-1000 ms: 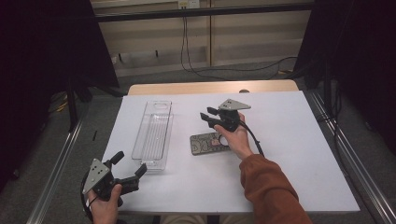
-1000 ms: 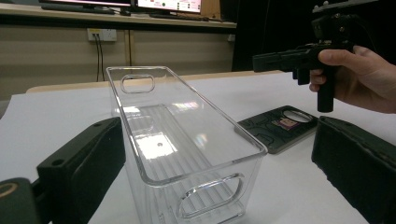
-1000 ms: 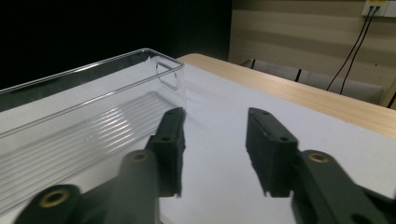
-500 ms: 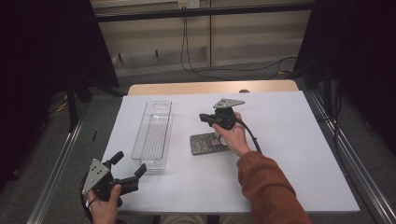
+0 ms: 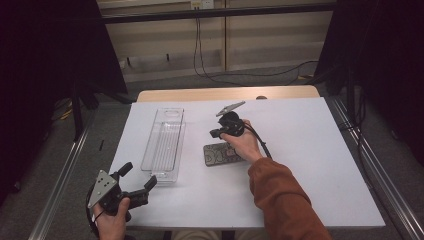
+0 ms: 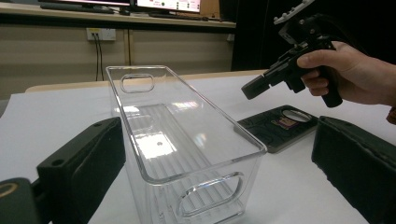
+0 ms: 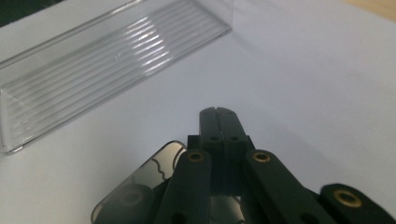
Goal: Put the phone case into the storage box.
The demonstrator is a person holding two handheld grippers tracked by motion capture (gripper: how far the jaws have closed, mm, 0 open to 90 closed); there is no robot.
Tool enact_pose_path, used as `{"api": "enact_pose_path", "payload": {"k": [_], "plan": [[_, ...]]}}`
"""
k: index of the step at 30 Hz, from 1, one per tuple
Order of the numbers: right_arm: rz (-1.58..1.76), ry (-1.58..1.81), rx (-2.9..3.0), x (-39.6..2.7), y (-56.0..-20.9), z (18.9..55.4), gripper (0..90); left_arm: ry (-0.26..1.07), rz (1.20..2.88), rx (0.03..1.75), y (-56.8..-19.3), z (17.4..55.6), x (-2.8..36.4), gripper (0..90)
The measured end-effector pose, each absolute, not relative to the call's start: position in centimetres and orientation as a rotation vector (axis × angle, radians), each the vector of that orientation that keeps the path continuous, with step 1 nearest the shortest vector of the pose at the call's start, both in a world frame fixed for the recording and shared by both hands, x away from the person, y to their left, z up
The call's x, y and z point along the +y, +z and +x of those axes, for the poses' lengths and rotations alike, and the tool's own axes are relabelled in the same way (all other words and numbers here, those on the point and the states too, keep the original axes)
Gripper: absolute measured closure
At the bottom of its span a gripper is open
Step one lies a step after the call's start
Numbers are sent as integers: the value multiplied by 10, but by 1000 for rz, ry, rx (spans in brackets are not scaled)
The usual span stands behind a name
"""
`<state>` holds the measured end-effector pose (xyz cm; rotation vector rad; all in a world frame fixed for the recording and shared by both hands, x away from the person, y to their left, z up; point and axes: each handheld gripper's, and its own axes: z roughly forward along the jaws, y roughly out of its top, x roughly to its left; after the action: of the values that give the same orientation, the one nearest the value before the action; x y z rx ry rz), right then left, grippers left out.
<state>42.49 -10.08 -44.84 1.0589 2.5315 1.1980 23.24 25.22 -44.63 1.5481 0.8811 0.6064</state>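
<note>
A: What takes up the most room?
B: The white table (image 5: pixel 310 165). On it a clear plastic bin (image 5: pixel 165 142) lies lengthwise, empty, and just beside its right flank lies a dark patterned phone case (image 5: pixel 220 154).

A: And the grippers?
B: The left gripper (image 5: pixel 136 181) sits at the table's near left corner, jaws spread wide, the bin's near end framed between them. The right gripper (image 5: pixel 215 133) hangs above the phone case's far edge, its jaws pressed together with nothing between them.
</note>
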Motion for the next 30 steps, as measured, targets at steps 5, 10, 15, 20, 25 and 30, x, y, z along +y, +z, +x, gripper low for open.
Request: {"api": "enact_pose_path", "payload": {"k": [5,10,15,20,25,30], "plan": [[1085,1091,2626,-89,-450,432,900,606,1552,878,-446,233,253,31],[1093,970,2703,-79,-453,440,900,607,1562,876,-447,233,254,31],[1113,911,2736,-68,-454,445,900,603,1562,876,-447,233,254,31],[1117,868,2768,-61,-457,448,900,606,1554,880,-447,233,254,31],[1129,851,2767,-59,-462,448,900,607,1563,876,-446,232,254,31],[1137,841,2773,-60,-463,449,900,608,1563,877,-447,232,254,31]]}}
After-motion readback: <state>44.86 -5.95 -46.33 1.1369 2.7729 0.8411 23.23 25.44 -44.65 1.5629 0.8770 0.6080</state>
